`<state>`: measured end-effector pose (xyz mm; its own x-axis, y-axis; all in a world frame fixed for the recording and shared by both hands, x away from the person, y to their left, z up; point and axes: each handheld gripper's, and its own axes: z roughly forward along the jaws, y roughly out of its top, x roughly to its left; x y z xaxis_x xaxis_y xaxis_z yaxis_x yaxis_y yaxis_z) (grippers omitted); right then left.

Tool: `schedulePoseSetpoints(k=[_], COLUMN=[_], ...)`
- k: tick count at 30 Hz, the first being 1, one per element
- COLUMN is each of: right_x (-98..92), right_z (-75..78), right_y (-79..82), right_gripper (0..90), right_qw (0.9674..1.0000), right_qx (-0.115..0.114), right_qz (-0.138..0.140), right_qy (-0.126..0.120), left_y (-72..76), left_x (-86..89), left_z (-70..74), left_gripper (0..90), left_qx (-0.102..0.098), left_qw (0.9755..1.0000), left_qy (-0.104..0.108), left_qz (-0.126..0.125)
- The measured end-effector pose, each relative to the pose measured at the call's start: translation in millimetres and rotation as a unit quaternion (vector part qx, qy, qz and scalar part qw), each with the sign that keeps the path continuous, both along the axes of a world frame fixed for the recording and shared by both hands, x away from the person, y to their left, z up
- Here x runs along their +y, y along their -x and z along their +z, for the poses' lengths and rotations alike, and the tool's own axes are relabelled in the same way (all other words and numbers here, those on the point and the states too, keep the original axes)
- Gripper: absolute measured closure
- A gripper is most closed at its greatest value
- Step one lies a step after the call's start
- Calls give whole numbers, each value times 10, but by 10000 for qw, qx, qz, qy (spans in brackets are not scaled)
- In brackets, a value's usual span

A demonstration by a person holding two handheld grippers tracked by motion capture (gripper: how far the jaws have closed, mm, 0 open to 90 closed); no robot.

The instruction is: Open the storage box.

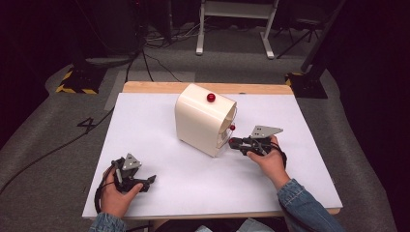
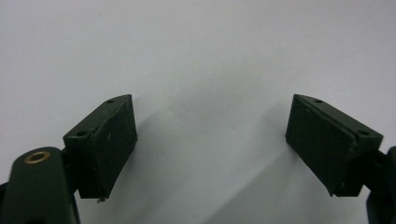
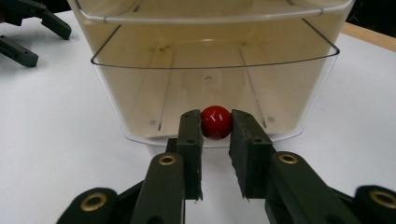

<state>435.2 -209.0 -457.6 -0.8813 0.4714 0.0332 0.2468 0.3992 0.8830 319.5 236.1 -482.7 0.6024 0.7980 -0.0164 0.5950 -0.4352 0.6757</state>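
A cream box [image 1: 198, 121] with a rounded top stands mid-table, its clear front [image 3: 210, 60] facing right; a red knob [image 1: 211, 97] sits on its top. In the right gripper view a second red knob [image 3: 216, 122] sits at the lower edge of the clear front. My right gripper [image 3: 215, 140] is shut on this knob, one jaw pressed to each side. From above, the right gripper [image 1: 234, 142] reaches the box's front from the right. My left gripper [image 1: 148, 182] rests near the table's front left, open with nothing between its jaws [image 2: 210, 140].
The white tabletop [image 1: 193, 183] has a wooden strip [image 1: 145, 87] along its far edge. Cables and stand legs [image 1: 232, 29] lie on the grey floor beyond. The box interior [image 3: 205, 88] looks empty. The left gripper [image 3: 25, 32] appears far off at the right gripper view's upper left.
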Motion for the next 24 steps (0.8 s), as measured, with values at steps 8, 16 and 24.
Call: schedulePoseSetpoints(k=[8,16,24], right_x=[-177,-363,-522], right_z=[51,87,81], right_y=[117,254,356], right_gripper=[749,748,748], right_qw=[10000,9999,9998], right_qx=[25,5,37], right_qz=[-77,-145,-190], right_qy=[-44,-76,-89], left_y=[1,1,0], left_x=[1,0,1], left_z=[-3,-3,-1], left_gripper=[163,163,163], left_qx=[-10,-15,3], left_qw=[10000,10000,10000], left_qy=[20,19,12], left_qz=[5,3,2])
